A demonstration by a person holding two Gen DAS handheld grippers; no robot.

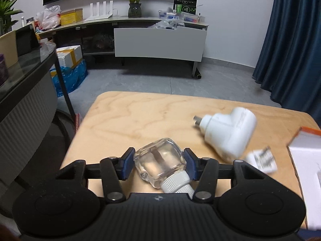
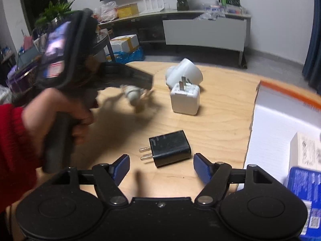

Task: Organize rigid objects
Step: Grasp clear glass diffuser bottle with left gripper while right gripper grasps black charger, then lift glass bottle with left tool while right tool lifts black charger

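Right gripper [image 2: 161, 163] wide open, flanking black charger [image 2: 170, 150] on wooden table [image 2: 216, 124]. White cube charger [image 2: 185, 98] beyond. Left gripper [image 2: 134, 92] blurred, far left.

Left wrist view: the white box [image 1: 307, 172] is cut off by the right edge; the small white plug [image 1: 260, 160] beside it is motion-blurred, its prongs indistinct. The bottle [image 1: 160, 166] neck runs out of sight under the left gripper [image 1: 158, 160] body. Right wrist view: the left hand [image 2: 66, 118] is blurred, the bottle a pale smear; the blue packet [image 2: 305, 196] print is unreadable.
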